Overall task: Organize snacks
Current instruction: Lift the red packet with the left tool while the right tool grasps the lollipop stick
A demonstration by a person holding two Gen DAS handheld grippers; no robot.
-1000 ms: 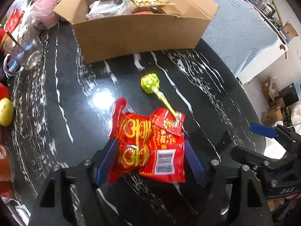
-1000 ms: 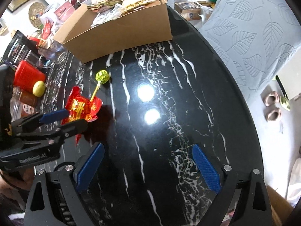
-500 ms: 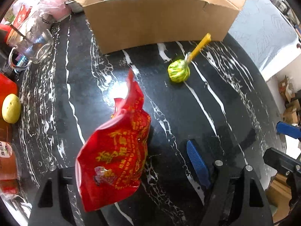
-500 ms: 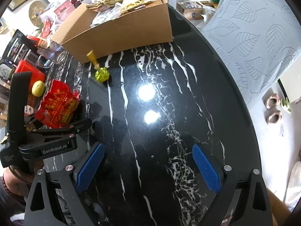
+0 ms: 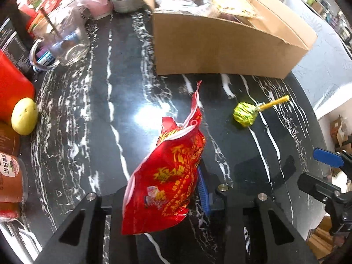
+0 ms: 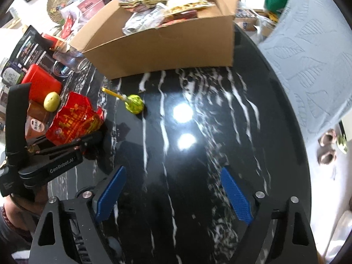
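Your left hand-held gripper (image 5: pixel 167 198) is clamped on the red snack bag (image 5: pixel 167 176), which stands up between its jaws with the crimped top edge pointing toward the cardboard box (image 5: pixel 220 46); in the right wrist view the same bag (image 6: pixel 74 118) sits lifted clear of the black marble table (image 6: pixel 198 176), pinched by the left tool at the left edge of the scene. Your right hand-held gripper (image 6: pixel 173 195) is spread wide with nothing between its blue pads (image 6: pixel 236 195), hovering over a bare stretch of the table. A green-wrapped lollipop (image 5: pixel 246 113) with a yellow stick lies on the table between the bag and the box, apart from both. The box stands open at the far side of the table with several snack packets (image 6: pixel 167 6) already piled inside. To your left, near the table edge, you have a yellow-green fruit (image 5: pixel 24 116) resting against a red container (image 5: pixel 11 81), and a clear glass jar (image 5: pixel 63 37) farther back.
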